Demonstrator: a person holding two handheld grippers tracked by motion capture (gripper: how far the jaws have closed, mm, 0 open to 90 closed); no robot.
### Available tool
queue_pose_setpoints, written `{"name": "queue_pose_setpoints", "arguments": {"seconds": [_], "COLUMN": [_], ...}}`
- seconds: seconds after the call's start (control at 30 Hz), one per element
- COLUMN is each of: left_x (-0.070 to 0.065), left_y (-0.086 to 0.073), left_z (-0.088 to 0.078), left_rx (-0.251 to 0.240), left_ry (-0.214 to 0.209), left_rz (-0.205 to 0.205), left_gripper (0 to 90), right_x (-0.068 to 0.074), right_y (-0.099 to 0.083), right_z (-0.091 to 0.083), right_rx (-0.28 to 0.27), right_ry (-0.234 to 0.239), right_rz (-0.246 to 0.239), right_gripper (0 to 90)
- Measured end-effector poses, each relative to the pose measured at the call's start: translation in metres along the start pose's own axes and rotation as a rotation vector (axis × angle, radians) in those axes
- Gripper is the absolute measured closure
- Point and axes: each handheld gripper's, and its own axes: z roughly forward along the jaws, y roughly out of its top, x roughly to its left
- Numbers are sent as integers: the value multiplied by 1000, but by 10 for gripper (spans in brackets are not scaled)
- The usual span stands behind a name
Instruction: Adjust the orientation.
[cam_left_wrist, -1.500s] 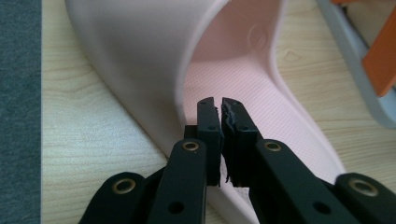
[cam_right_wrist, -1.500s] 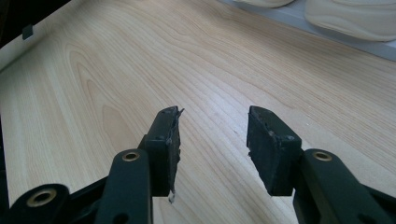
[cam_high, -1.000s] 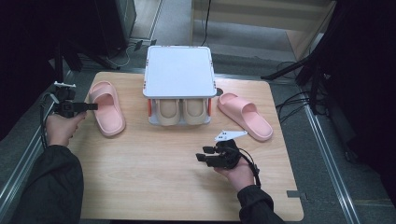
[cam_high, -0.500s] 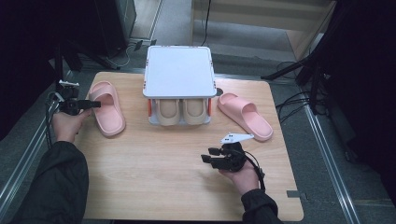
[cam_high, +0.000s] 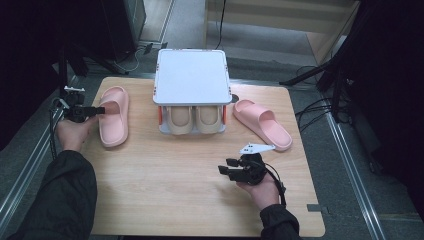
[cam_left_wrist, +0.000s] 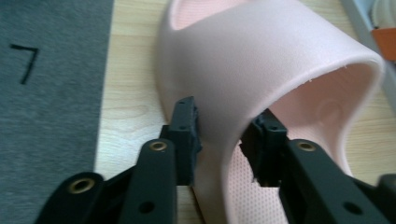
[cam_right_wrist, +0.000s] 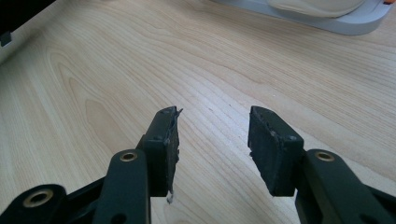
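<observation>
High view: shoe rack (cam_high: 191, 80) stands between both pink slippers (cam_high: 114, 116).

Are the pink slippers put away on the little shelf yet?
Not yet. The rack already holds two beige slippers. The left gripper has just been closing its fingers on the left pink slipper. The right pink slipper lies untouched; the right gripper is open and empty.

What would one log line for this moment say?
left gripper: jaws just closed on left pink slipper strap | right gripper: open, empty, over table | rack: beige pair inside
</observation>
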Motion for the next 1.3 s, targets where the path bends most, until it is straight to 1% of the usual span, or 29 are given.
{"name": "queue_pose_setpoints", "arguments": {"seconds": [0.03, 0.07, 0.13, 0.17, 0.2, 0.3, 0.37, 0.43, 0.47, 0.5, 0.6, 0.63, 0.67, 0.7, 0.77, 0.8, 0.83, 0.87, 0.93, 0.97, 1.0, 1.07, 1.1, 1.23, 1.27, 1.3], "left_x": [0, 0, 0, -1, 0, 0, 0, 1, 1, 2, 1, 0, -1, -2, -5, -7, -9, -9, -13, -15, -17, -21, -22, -29, -30, -32], "left_y": [0, 0, 0, 1, 1, 1, 1, 2, 2, 3, 4, 5, 5, 5, 5, 5, 4, 4, 2, 0, -1, -4, -6, -14, -16, -19], "left_z": [-1, -1, -2, -3, -3, -4, -4, -5, -6, -9, -11, -13, -14, -16, -19, -20, -24, -24, -28, -31, -33, -38, -41, -53, -56, -59], "left_rx": [1, 2, 2, 2, 5, 12, 14, 17, 14, 17, 10, 6, -1, 8, 17, 17, 24, 24, 25, 29, 31, 28, 27, 25, 28, 35], "left_ry": [10, 17, 30, 43, 56, 53, 62, 49, 51, 43, 34, 27, 17, 10, -7, -10, -22, -22, -36, -37, -40, -45, -53, -79, -88, -96], "left_rz": [6, 15, 16, 20, 29, 29, 29, 12, 10, 19, 21, 16, 3, 15, 19, 28, 35, 35, 38, 50, 53, 64, 63, 89, 89, 101], "left_gripper": [718, 718, 751, 766, 804, 822, 832, 836, 837, 839, 840, 840, 840, 840, 839, 839, 839, 839, 839, 839, 839, 839, 839, 839, 839, 839], "right_x": [0, 0, 0, 0, 0, 0, 0, 0, -1, -1, -1, -1, -2, -2, -2, -2, -2, -2, -3, -3, -4, -5, -5, -5, -5, -5], "right_y": [0, 0, 0, 0, 0, 0, 0, 1, 1, 1, 1, 2, 2, 3, 4, 5, 7, 8, 9, 10, 11, 13, 14, 18, 19, 20], "right_z": [0, 0, 0, 0, 0, -1, -1, -1, -1, -1, -2, -2, -2, -2, -3, -3, -2, -2, -2, -1, 0, 2, 2, 3, 3, 4], "right_rx": [-1, -1, -1, -1, -1, -4, -7, -8, -8, -8, -10, -11, -14, -16, -20, -22, -26, -28, -30, -33, -34, -35, -36, -44, -45, -46], "right_ry": [0, 0, -4, -5, -5, -4, -2, -3, -5, -5, -5, -4, -2, -1, 2, 4, 9, 8, 14, 16, 19, 24, 26, 33, 35, 38], "right_rz": [-1, -1, -7, -7, -3, -3, -3, -3, -1, 1, 1, 1, -1, -2, -4, -6, -13, -10, -5, -3, -4, -4, -4, -14, -13, -16], "right_gripper": [539, 539, 539, 539, 539, 539, 540, 539, 540, 540, 539, 540, 540, 539, 539, 539, 539, 539, 539, 539, 539, 539, 539, 539, 539, 540]}}
